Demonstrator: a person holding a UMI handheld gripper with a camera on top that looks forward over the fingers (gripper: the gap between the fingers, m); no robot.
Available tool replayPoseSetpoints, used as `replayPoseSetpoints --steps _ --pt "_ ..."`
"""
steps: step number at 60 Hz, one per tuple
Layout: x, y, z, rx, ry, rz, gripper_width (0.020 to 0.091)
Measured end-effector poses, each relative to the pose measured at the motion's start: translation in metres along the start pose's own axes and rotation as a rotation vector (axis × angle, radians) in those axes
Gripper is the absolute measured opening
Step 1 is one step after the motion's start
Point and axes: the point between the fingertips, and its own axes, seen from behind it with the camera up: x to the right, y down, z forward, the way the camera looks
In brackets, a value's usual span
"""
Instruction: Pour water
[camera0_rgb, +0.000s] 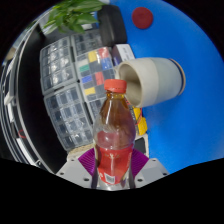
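Gripper view. Item: plastic bottle (113, 135), orange cap, reddish liquid, lower centre of frame. Held upright between the jaws, both purple pads (88, 160) pressing its lower body; gripper (112, 165) closed on it, presumably carrying it for pouring. Paper cup (152, 80), upper right on the blue table (190, 40), apparently on its side with its mouth toward the bottle. Clear plastic boxes (68, 90) left.

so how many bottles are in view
1. The red-capped plastic bottle of reddish drink stands between the gripper fingers, which press on both its sides, just in front of the paper cup. Others may be hidden behind it.
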Motion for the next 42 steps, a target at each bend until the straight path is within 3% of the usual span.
replayPoseSetpoints --steps 15,27,36,42 --pt "0.003 0.009 -0.002 -0.051 0.029 -0.003 0.0430" --pt "-0.027 -0.008 -0.025 -0.065 0.038 -0.564 0.0431" --pt "-0.090 -0.065 -0.045 0.071 0.010 -1.095 0.0433" --pt "-0.119 -0.107 -0.062 0.160 0.082 -1.440 0.0432"
